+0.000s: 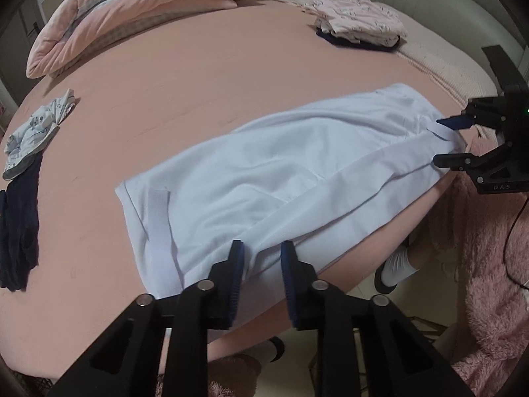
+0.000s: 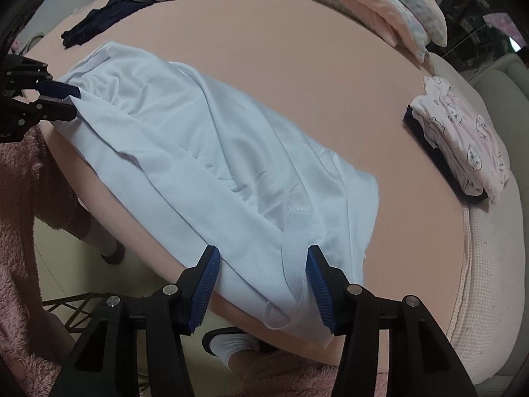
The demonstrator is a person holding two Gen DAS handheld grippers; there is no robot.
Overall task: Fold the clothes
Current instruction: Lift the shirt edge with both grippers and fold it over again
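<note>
A pale white garment (image 1: 281,172) lies spread lengthwise along the near edge of a pink bed (image 1: 198,66), partly creased, with one long side folded over. My left gripper (image 1: 263,259) is open with a narrow gap, and the garment's hem lies between its fingertips. In the right wrist view the same garment (image 2: 215,152) runs away from my right gripper (image 2: 263,264), which is open wide over the hem and a fabric strip. Each gripper shows in the other's view: the right gripper (image 1: 451,140) at one end, the left gripper (image 2: 66,99) at the other corner.
A folded stack of pink printed and dark clothes (image 2: 463,139) sits at the bed's far side. A crumpled printed garment (image 1: 36,129) and a navy garment (image 1: 20,231) lie at the other side. A pink duvet (image 1: 132,10) is piled at the back. A person's feet in white socks (image 2: 231,344) stand below the bed edge.
</note>
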